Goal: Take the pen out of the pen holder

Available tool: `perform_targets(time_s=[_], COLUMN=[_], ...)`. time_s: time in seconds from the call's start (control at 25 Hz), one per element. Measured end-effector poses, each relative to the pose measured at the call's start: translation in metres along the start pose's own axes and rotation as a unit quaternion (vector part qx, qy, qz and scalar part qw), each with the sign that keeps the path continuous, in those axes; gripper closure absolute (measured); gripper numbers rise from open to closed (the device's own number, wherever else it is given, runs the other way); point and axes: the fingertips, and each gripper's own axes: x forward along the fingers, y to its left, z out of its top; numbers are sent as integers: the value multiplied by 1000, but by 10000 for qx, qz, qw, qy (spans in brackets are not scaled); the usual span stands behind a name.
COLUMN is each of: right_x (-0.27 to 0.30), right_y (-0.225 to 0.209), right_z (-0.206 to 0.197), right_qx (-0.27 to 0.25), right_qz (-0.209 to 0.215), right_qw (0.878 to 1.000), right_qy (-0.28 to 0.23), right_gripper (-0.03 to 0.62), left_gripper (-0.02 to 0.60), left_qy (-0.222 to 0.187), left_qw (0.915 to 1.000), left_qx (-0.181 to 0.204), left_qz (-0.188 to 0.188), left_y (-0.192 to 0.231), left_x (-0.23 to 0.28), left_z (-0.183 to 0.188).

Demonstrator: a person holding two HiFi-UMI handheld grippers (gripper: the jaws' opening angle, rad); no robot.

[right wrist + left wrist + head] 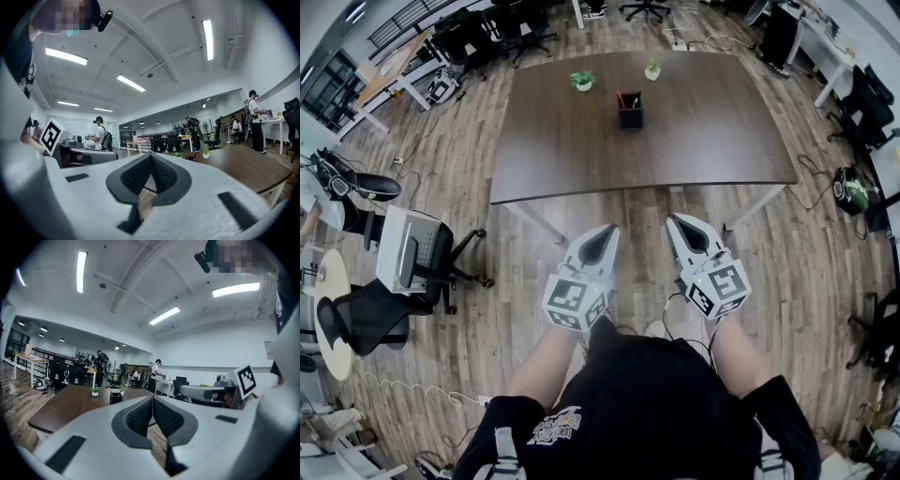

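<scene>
A black pen holder stands near the far middle of a dark brown table, with a red pen and other pens sticking up from it. The holder also shows small in the left gripper view. Both grippers hover over the floor in front of the table's near edge, well short of the holder. My left gripper is shut with nothing in it. My right gripper is shut and empty as well.
Two small potted plants sit behind the holder. An office chair stands left of me on the wooden floor. More desks and chairs line the room; several people stand in the background.
</scene>
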Motion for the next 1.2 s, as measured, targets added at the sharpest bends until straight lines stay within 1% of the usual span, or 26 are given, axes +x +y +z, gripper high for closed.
perform_targets(time_s=[0.24,0.48,0.8,0.88,1.08,1.12,1.2], right_x=[1,18,60,74,113,122,139], right_y=[-5,-8,-11,-12,-7,-5,-3], right_z=[-1,-3,-5,-5,-9,-9,-10], right_qx=[111,115,201,205,230,227,231], right_qz=[11,-105,-367,-423,-554,-578,-630], right_qw=[9999,9999,9991,9989,9981,9980,9977], right_qy=[-54,-17,32,64,103,112,112], right_gripper=[589,587,585,565,538,529,513], left_gripper=[574,572,571,571,566,556,496], left_qy=[-7,33,93,108,126,120,123], left_qw=[10000,9999,9998,9996,9989,9987,9983], left_qx=[-10,-1,-65,-101,-141,-153,-166], left_qz=[10,104,-144,-239,-440,-470,-545], left_y=[2,24,69,82,121,130,148], left_x=[6,13,30,35,43,45,49], left_z=[-1,-1,4,4,3,4,4])
